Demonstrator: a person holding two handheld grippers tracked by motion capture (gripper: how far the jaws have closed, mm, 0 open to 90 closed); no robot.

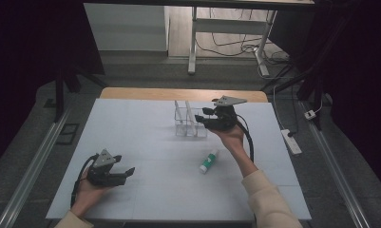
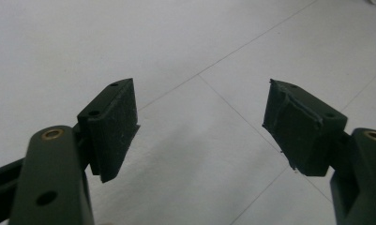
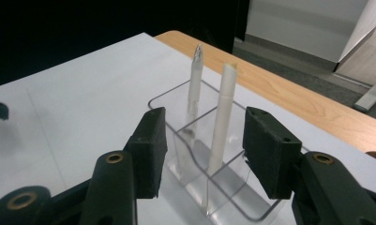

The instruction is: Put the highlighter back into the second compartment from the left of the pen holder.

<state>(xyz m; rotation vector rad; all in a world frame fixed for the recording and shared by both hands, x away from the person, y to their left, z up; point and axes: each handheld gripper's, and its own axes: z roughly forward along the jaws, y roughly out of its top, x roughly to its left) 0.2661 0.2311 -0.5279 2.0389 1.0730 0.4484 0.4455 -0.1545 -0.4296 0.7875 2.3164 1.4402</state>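
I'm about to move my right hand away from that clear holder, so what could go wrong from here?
The open right gripper hangs close over the clear plastic holder; catching its rim could tip it.

The two white pens stand leaning inside, so a jaw might knock them out.

The white tube with a green cap lies loose and could roll if bumped.

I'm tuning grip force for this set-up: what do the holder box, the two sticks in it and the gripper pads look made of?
Holder box: clear, glossy hard plastic, most likely acrylic; the table shows through its walls and the edges glint. Two sticks: matte white, probably plastic pens; exact material unclear. Right gripper pads: dark, dull, faintly textured blocks, seemingly rubber or foam, on smoother dark plastic jaws.
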